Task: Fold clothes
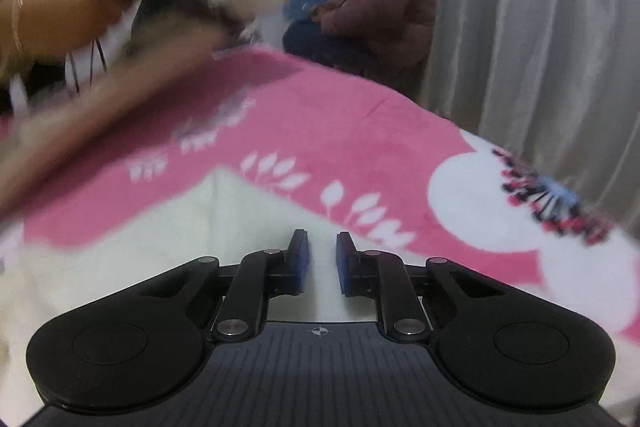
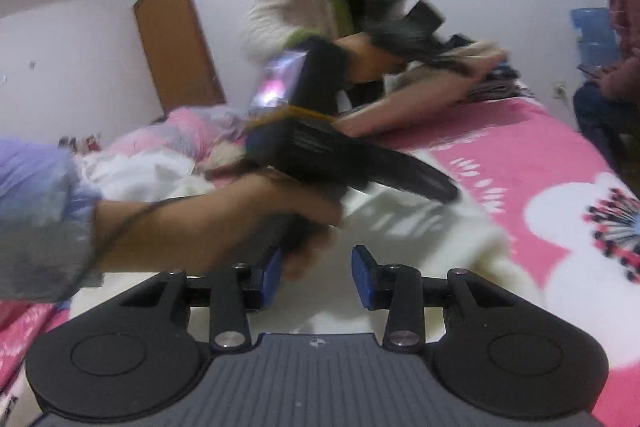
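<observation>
My left tongs (image 1: 322, 263) hover nearly clenched over the soft cream fleece garment (image 1: 160, 247), gripping nothing; right tongs (image 2: 318, 277) released. Blind pinching might snag the pink flowered bedsheet (image 1: 360, 131).

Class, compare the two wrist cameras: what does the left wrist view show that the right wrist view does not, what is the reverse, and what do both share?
Only the left wrist view shows the grey curtain and the left gripper from behind, jaws narrowly apart with nothing between them. Only the right wrist view shows the brown door, the right gripper with open jaws, and the hand holding the left gripper. Both show the cream garment on the pink floral bedspread.
</observation>
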A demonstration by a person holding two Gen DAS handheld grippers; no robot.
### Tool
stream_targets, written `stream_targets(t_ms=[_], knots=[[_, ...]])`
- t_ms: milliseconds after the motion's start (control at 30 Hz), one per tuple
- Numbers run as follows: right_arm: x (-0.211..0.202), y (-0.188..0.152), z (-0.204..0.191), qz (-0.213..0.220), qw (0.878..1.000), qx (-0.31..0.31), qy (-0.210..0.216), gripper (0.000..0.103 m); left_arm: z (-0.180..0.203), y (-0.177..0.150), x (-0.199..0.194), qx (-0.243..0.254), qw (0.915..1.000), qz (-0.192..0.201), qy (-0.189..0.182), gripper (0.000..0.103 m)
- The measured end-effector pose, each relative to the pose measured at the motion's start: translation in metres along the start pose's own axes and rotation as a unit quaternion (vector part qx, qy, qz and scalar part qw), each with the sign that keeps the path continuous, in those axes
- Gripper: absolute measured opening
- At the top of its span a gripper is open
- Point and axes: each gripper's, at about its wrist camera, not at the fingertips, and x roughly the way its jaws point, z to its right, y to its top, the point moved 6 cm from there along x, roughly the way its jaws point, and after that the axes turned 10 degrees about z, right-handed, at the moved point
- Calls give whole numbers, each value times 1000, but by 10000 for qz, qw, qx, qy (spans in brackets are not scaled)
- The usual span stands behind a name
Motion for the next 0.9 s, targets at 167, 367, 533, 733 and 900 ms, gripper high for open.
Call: stream_targets(t_ms=[167, 367, 533, 733, 900], knots=[[27, -21, 26, -737, 9945, 640, -385, 38, -26, 12, 38, -18, 9991, -122, 401, 11], [26, -28, 23, -596, 9960, 493, -445, 38, -35, 39, 13, 253, 9931, 612, 966, 9], [26, -27, 33, -540, 9952, 748, -335, 38, -12, 33, -50, 735, 9933, 881, 108, 12], [26, -25, 30, -517, 9961, 591, -395, 38, -12, -12, -33, 979, 9951, 28, -108, 13], [26, -24, 32, -470, 9962, 626, -371, 38, -40, -7, -2, 793, 9952, 108, 565, 12]])
